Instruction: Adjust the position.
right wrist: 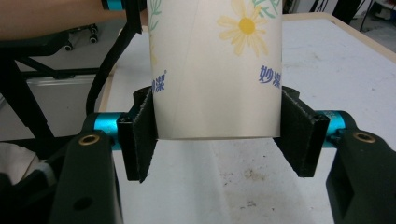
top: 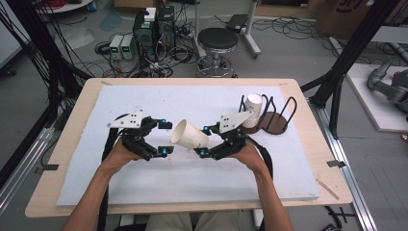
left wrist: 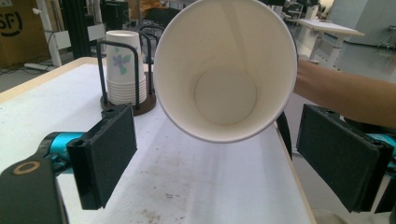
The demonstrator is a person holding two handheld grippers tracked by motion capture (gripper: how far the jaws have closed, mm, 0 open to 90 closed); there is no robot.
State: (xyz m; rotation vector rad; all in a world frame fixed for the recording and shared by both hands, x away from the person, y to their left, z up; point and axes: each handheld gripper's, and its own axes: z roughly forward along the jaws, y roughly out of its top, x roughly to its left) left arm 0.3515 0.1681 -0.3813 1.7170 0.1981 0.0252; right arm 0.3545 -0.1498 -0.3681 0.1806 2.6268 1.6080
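Gripped near its base by my right gripper [top: 202,141], the white flowered paper cup [top: 189,134] is lifted sideways off the desk [top: 144,103], handover pending, its mouth facing my wide-open, empty left gripper [top: 166,137].

cup [right wrist: 215,70] cut off by the top edge in the right gripper view, its rim unseen, stack [left wrist: 124,70] base behind rack [left wrist: 103,74] bars at upper left of the left gripper view, forearms cropped at the high view's bottom edge
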